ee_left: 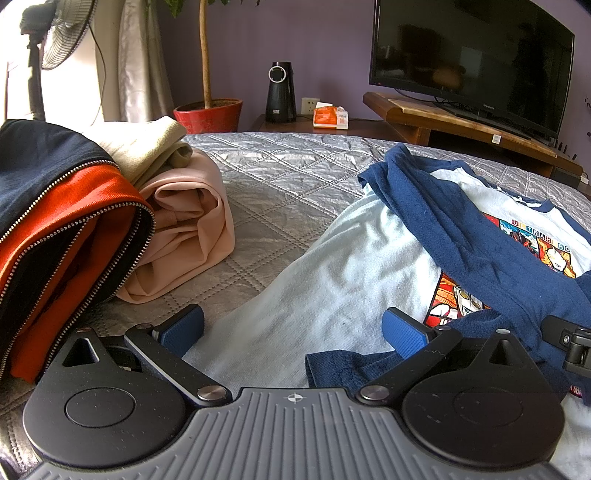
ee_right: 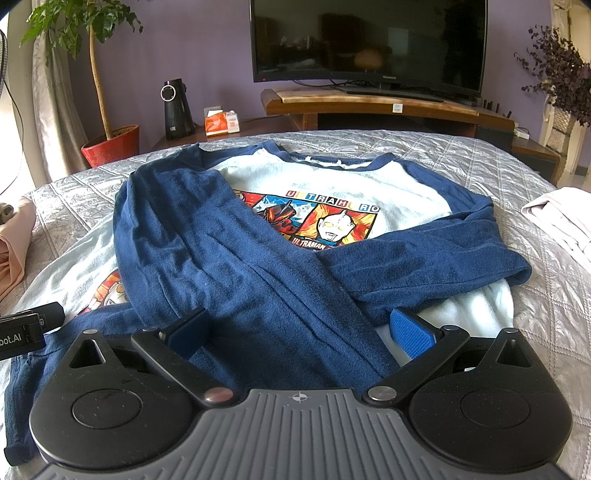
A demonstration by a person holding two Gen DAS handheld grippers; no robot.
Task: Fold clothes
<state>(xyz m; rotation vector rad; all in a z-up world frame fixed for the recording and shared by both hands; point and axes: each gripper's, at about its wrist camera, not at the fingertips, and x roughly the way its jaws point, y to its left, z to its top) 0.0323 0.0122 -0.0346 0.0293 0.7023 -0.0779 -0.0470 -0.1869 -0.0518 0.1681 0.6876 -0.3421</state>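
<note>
A white shirt with navy sleeves and a cartoon print (ee_right: 332, 184) lies flat on the grey quilted bed (ee_right: 480, 158), both sleeves folded across its chest. My right gripper (ee_right: 295, 328) is open, low over the crossed navy sleeves (ee_right: 240, 266) near the hem, holding nothing. My left gripper (ee_left: 293, 325) is open over the shirt's white left side (ee_left: 332, 266), by the navy hem (ee_left: 332, 365), holding nothing. Part of the other gripper shows at the right edge of the left view (ee_left: 576, 343) and the left edge of the right view (ee_right: 26, 328).
To the left lie an orange and navy zip jacket (ee_left: 55, 229), a pink folded garment (ee_left: 184, 229) and a beige one (ee_left: 147, 144). A pale garment (ee_right: 565, 218) lies at right. Beyond the bed stand a TV (ee_right: 369, 40) on a wooden stand, a red plant pot (ee_left: 208, 114) and a fan (ee_left: 62, 33).
</note>
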